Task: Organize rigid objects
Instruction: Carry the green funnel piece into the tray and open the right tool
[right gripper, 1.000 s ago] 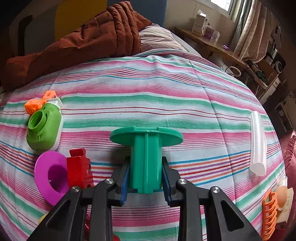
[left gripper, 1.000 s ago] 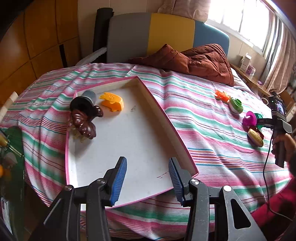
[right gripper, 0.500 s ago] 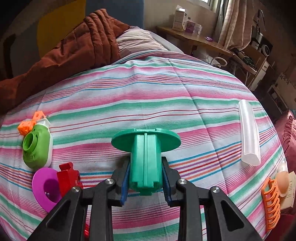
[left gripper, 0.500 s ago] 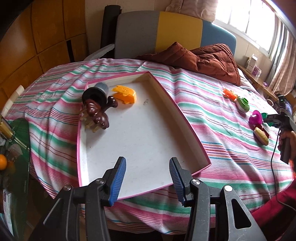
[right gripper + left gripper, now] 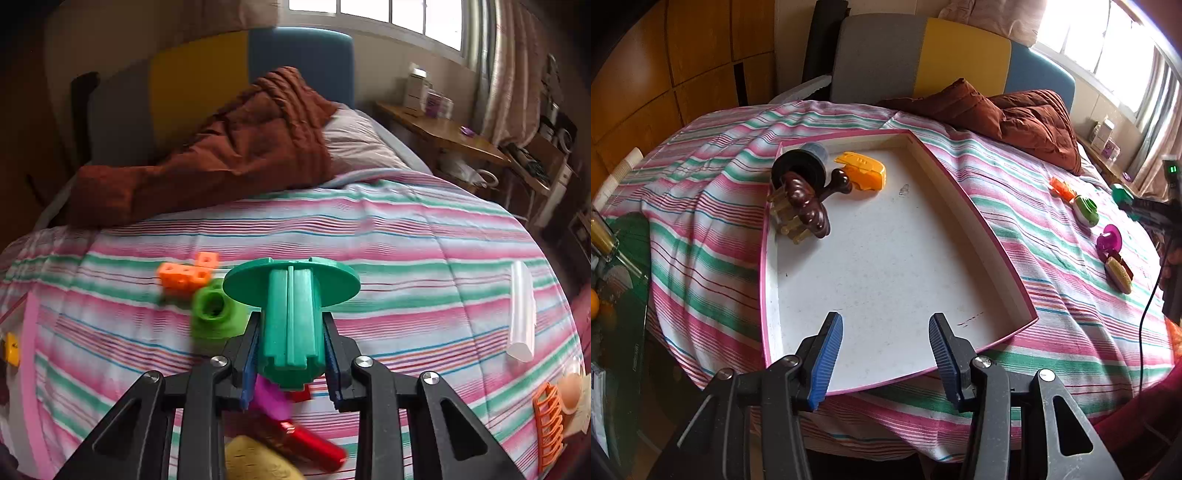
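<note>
On the striped bedspread [image 5: 1015,221] a shallow white tray with a pink rim [image 5: 975,218] lies on the left part of the bed. In its far left corner there is a dark cup-like container [image 5: 803,166] on its side, and a brown hair claw [image 5: 805,206] is touching it in front. Just to the right of them, near the far edge of the tray, lies an orange plastic piece [image 5: 864,175]. The left gripper [image 5: 885,349] hangs over the near edge of the tray with its blue pads wide apart and nothing between them.

Further right, on the right part of the bedspread, several small things lie near each other: an orange block piece [image 5: 188,275], a light green round piece [image 5: 214,314] just beside it, then a purple round piece [image 5: 1110,238] and a yellow and red piece [image 5: 1119,275] closer to the near edge. The right gripper [image 5: 291,354] is above these things and its pads are closed on the stem of a teal spool [image 5: 291,299], which is held in the air with its round flange pointing away. Near the right edge of the bedspread lies a clear tube [image 5: 521,310], and at the near right corner an orange comb-like clip [image 5: 548,424] beside a pale egg-shaped thing [image 5: 570,389]. A brown quilt [image 5: 221,158] is piled at the far edge of the bed
</note>
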{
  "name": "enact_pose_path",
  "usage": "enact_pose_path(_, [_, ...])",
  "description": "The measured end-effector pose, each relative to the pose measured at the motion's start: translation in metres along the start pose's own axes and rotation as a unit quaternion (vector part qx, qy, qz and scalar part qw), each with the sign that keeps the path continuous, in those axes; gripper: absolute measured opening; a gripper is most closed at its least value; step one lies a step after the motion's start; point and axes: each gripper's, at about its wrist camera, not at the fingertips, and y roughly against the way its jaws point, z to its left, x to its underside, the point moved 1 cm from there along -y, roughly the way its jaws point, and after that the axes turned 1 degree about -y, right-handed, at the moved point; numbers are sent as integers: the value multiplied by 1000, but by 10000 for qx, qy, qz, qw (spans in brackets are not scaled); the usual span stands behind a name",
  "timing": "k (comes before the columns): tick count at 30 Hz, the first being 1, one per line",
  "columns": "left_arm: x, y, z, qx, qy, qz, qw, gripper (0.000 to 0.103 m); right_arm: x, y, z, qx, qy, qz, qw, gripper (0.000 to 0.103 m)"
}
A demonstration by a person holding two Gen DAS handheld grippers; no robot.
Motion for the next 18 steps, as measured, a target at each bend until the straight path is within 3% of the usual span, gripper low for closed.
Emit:
enact_pose_path(4, [1, 1, 8, 36, 96, -29, 9999, 50, 0, 12, 79, -706, 666, 1, 9953, 29])
enact_pose_path(10, [3, 5, 23, 36, 248, -62, 9997, 50, 14, 20, 202, -1697, 1456, 183, 9745, 29])
enact_pose_path(18, [5, 5, 39, 64, 465, -51, 9989, 50, 40, 9, 322, -2197, 2185, 549, 9492, 29])
